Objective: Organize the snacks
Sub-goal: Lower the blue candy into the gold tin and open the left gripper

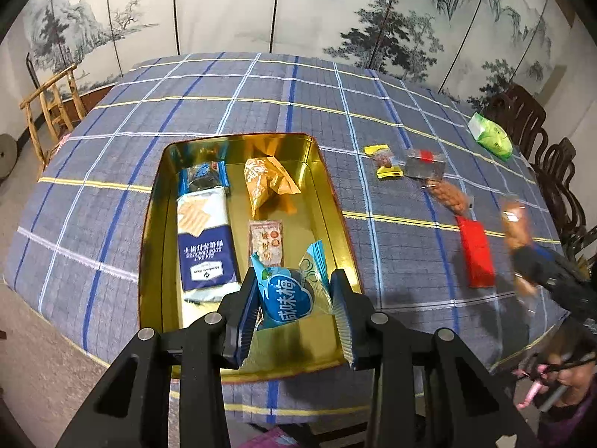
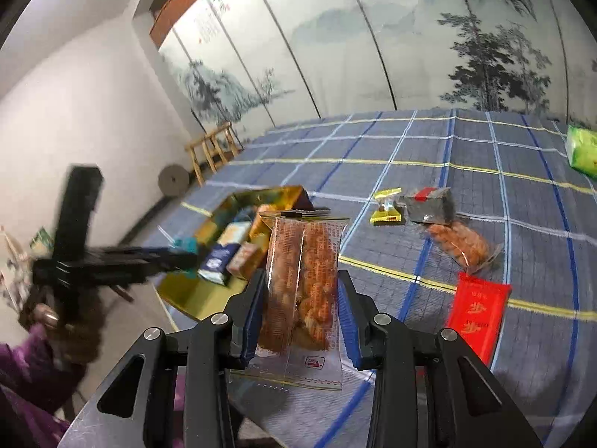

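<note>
Over the near end of the gold tin point(image 1: 328, 201), my left gripper point(image 1: 294, 280) is shut on a blue plum-candy packet point(image 1: 287, 298). The tin holds a blue-and-white cracker packet point(image 1: 203, 239), an orange packet point(image 1: 265, 183) and a small printed packet point(image 1: 266, 239). My right gripper point(image 2: 301, 280) is shut on a clear packet of fried dough twists point(image 2: 298, 246), lifted off the checked cloth. In the left wrist view that right gripper point(image 1: 522, 257) is a blur at the right edge. In the right wrist view the left gripper point(image 2: 183, 254) is blurred above the tin point(image 2: 179, 291).
Loose on the cloth right of the tin lie a yellow candy point(image 1: 384, 160), a dark packet with a red label point(image 1: 425, 164), another twist packet point(image 1: 447, 194), a red packet point(image 1: 475, 257) and a green bag point(image 1: 490, 134). Dark chairs point(image 1: 522, 112) line the right side; a wooden chair point(image 1: 52, 108) stands far left.
</note>
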